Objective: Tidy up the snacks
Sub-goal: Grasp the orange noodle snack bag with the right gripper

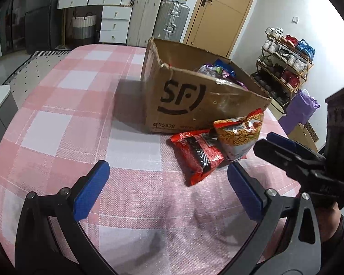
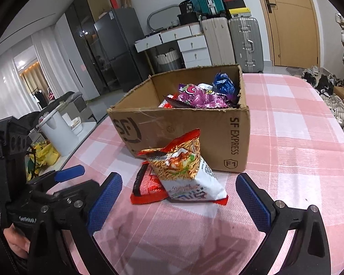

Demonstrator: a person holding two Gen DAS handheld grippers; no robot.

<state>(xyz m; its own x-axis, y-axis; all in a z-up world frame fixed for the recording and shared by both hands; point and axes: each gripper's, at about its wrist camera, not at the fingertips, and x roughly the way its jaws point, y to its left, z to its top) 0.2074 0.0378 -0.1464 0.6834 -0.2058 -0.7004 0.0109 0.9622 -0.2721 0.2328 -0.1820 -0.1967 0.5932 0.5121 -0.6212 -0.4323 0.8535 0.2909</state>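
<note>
Cardboard box [image 2: 190, 133] w/ the SF print is my landmark, sitting on the pink-check tablecloth [image 2: 298, 119]. Inside it I see several packets already: a purple one [image 2: 199, 97], a blue one [image 2: 224, 84], plus bits of red and white under them. So I judge the job partly done.

Left to do, as far as I can see: two packets outside the box, just in front of its near wall. The noodle-print bag [image 2: 185, 169] stands tilted, leaning over the flat red packet [image 1: 197, 155] and touching it.

My right gripper [image 2: 178, 197] hangs in front of those two, jaws spread wide w/ nothing between them, the noodle-print bag lined up in the gap but not touched. My left gripper [image 1: 167, 188] is also spread wide and empty, further from the box, off to the side of the red packet.

Hard to read: how full the box is, since its walls hide the bottom. The red packet's label is mostly covered by the bag. Can't tell if more snacks lie behind the box.
</note>
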